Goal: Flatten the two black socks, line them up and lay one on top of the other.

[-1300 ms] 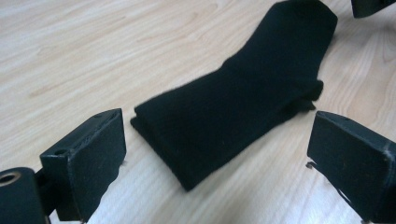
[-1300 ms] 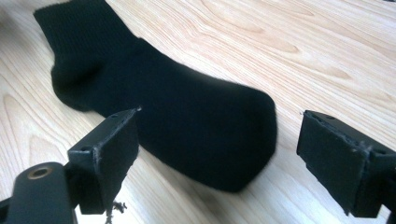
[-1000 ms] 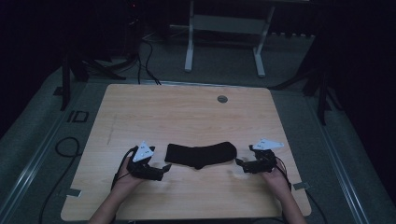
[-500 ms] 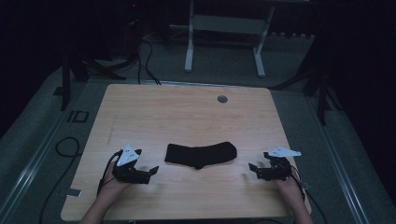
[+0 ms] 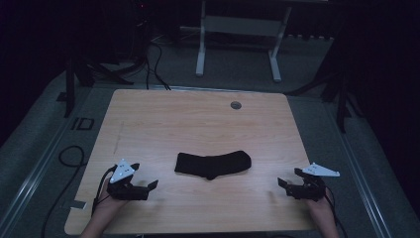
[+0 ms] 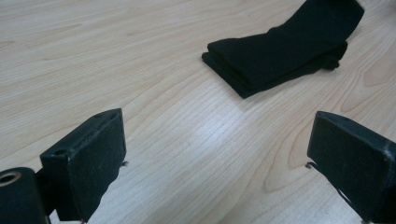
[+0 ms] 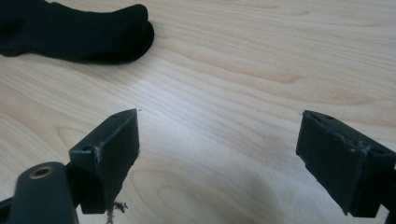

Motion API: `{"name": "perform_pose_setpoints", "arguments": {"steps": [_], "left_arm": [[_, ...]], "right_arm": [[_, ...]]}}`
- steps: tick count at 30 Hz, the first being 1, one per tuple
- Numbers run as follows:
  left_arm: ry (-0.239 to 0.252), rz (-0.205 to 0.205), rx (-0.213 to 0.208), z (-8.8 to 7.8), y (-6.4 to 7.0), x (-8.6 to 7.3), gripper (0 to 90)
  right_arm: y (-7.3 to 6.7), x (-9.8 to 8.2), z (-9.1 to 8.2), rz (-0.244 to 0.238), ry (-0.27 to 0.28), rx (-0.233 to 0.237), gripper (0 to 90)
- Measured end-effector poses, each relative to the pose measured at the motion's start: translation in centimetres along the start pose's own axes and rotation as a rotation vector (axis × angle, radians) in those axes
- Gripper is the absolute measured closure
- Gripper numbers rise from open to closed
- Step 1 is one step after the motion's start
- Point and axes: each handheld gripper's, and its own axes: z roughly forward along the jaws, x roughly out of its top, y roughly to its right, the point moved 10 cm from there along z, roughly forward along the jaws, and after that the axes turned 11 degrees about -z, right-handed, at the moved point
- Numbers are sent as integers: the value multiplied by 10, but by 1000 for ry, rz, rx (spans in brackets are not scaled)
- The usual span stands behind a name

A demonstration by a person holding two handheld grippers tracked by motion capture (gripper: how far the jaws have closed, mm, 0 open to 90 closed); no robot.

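Pale wood grain runs under you across the whole table [image 5: 148, 124], and nearest you your hands sit at the front edge, one at each side. Your left gripper [image 5: 148, 187] hovers low over the boards with its jaws spread wide and nothing between them, and your right gripper [image 5: 283, 184] mirrors it on the other side, jaws just as wide and just as empty. Between the two and a little farther out lies the black sock [image 5: 213, 163], flat on the wood and well apart from both tools; in the left gripper view it looks folded over itself in layers, cuff end toward that gripper [image 6: 280, 51], while the right gripper view catches its rounded toe end [image 7: 79, 30]. Now the risk, as I judge it: come in too shallow and you may pinch only the top layer, so the fold peels open as you lift. Come in too steep and the jaw tips could scrape the wood and push the sock along instead of taking it. Farther back a small round grommet [image 5: 236, 105] sits in the tabletop near the far edge, and beyond that a white desk frame [image 5: 237, 29] stands on the dark floor with cables [image 5: 153, 59] trailing beside it.
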Motion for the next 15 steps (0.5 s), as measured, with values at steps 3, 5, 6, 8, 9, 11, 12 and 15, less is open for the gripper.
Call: {"name": "perform_pose_setpoints", "arguments": {"steps": [3, 5, 6, 8, 9, 11, 12, 15], "left_arm": [[7, 1, -1, -2, -1, -1, 50], [15, -17, 9, -9, -6, -5, 50], [22, -20, 10, -11, -7, -6, 50], [31, -27, 1, -15, -7, -8, 50], [37, -28, -6, -17, -7, -8, 50], [51, -28, -18, -23, -7, -10, 50], [57, -32, -19, -25, -8, -11, 50], [74, -40, -19, -32, -10, -13, 50]], "right_arm": [[0, -3, -2, 3, -4, -1, 130], [2, -6, -4, 14, -3, -11, 130], [3, -6, -4, 19, -1, -15, 131], [4, -7, -5, 23, 6, -25, 131], [5, -7, -5, 22, 6, -31, 131], [5, -7, -5, 15, 12, -36, 134], [5, -6, -5, 14, 15, -39, 134], [6, -6, -5, 14, 20, -43, 136]]}}
